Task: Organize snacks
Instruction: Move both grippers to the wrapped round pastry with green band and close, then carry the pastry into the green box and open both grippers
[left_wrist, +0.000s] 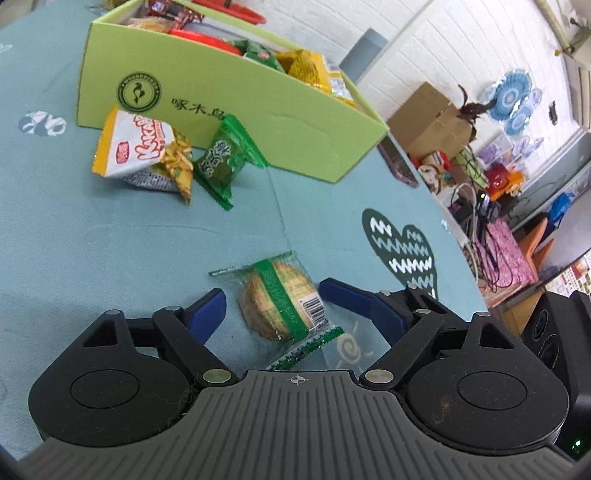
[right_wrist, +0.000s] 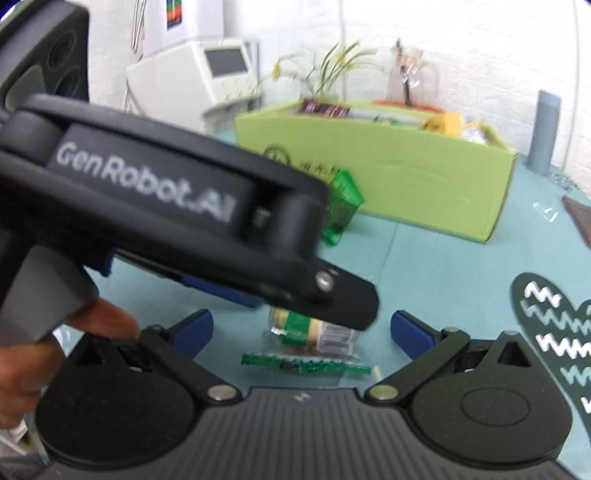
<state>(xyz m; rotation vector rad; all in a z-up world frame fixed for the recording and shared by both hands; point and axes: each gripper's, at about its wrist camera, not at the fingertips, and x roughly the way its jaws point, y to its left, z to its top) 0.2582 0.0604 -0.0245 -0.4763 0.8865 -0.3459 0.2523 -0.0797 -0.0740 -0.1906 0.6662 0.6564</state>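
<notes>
Wide-spread, empty left gripper fingers flank the biscuit packet; the right gripper, likewise open, is partly blocked from the green box.

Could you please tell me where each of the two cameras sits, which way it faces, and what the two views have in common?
Left wrist: on the left gripper, looking along its open blue fingers at the wrapped biscuit on the teal tablecloth; green box beyond.
Right wrist: on the right gripper, fingers open, facing the same biscuit; the left gripper's black body and the person's hand cross in front.
Shared: biscuit, green box, heart print.
</notes>
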